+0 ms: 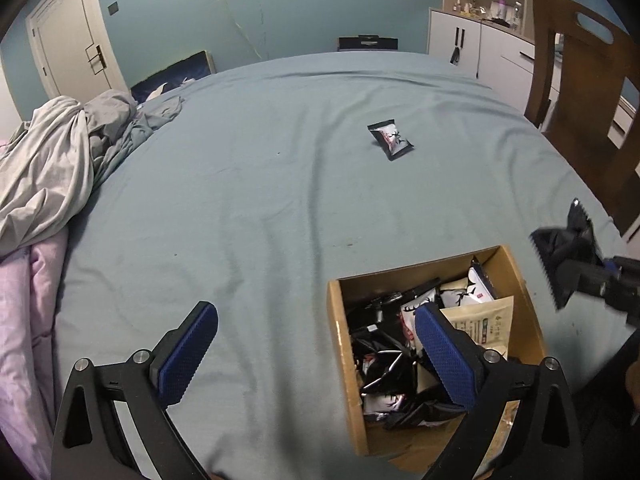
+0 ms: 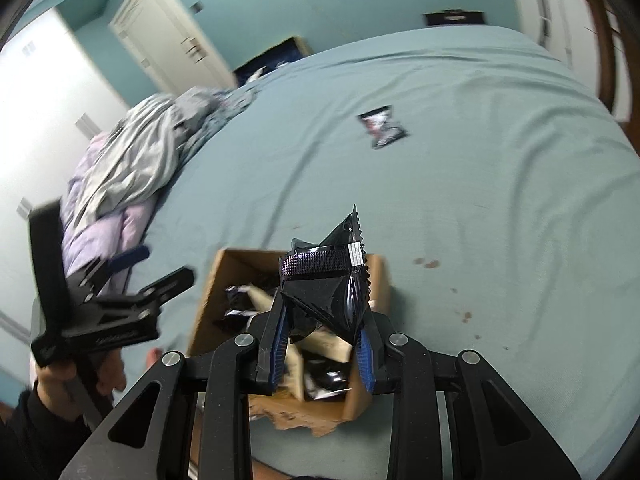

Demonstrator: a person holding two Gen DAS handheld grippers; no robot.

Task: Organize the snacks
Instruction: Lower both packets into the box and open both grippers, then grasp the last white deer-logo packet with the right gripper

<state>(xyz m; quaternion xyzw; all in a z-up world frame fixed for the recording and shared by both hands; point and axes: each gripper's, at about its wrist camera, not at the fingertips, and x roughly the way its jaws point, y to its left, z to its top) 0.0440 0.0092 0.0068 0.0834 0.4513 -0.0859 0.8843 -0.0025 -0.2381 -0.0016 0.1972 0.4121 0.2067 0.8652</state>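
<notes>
A cardboard box holding several black, white and beige snack packets sits on the blue-green bed sheet; it also shows in the right wrist view. My left gripper is open and empty, its right finger over the box. My right gripper is shut on a black snack packet and holds it above the box; the packet also shows at the right edge of the left wrist view. One black-and-white snack packet lies alone on the sheet farther back, also in the right wrist view.
A heap of grey and pink bedding lies at the left of the bed. A wooden chair stands at the right edge. White cabinets and a door line the far wall.
</notes>
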